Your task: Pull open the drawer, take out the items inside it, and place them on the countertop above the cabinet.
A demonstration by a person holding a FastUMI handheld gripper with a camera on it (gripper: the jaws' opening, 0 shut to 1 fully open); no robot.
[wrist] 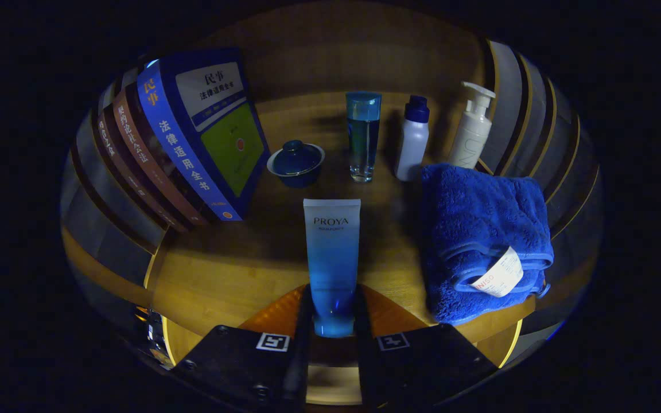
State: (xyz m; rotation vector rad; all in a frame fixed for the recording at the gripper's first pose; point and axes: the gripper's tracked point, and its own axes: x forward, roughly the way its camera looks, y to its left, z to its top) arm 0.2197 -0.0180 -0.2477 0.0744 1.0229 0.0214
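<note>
A blue-and-white cosmetic tube (331,252) stands out straight ahead from between my fingers, its blue cap end pinched by both. My gripper (333,312) is shut on that cap end, just above the near edge of the wooden countertop (227,275). Whether the tube's flat end rests on the wood or hangs over it I cannot tell.
A folded blue towel (482,241) lies right of the tube. Beyond stand a clear blue bottle (363,136), a white bottle with dark cap (412,140), a white pump bottle (473,129) and a lidded blue bowl (295,163). Leaning books (193,140) fill the left.
</note>
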